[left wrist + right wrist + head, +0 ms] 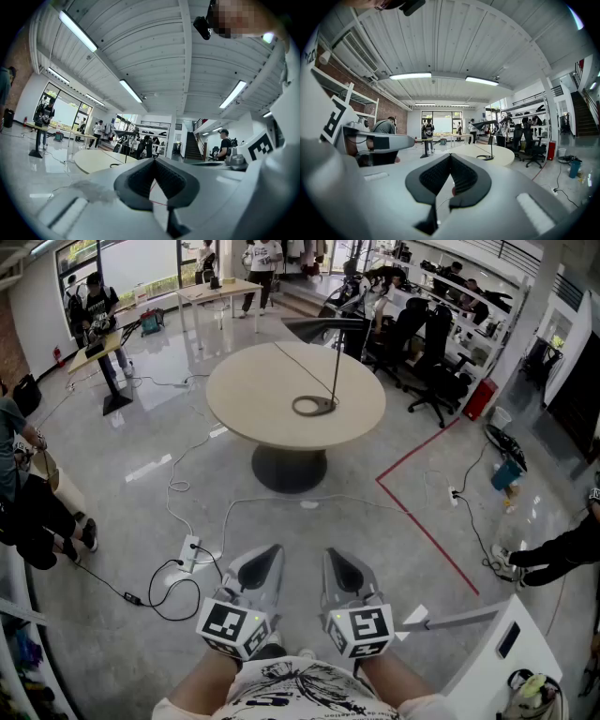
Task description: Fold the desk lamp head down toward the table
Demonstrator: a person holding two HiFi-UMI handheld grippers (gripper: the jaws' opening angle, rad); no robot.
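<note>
The left gripper (pixel 269 557) and right gripper (pixel 337 561) are both clenched, tips together, holding nothing. The lamp (pixel 323 327) stands upright towards the table's (pixel 239 399) near edge, well apart from them.

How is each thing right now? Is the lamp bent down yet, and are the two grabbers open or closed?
desk lamp: standing upright on the round table, head up high, not folded down.
lamp cord: lying loose across the tabletop.
left gripper: fingers together, holding nothing, far from the lamp.
right gripper: fingers together, holding nothing, far from the lamp.
</note>
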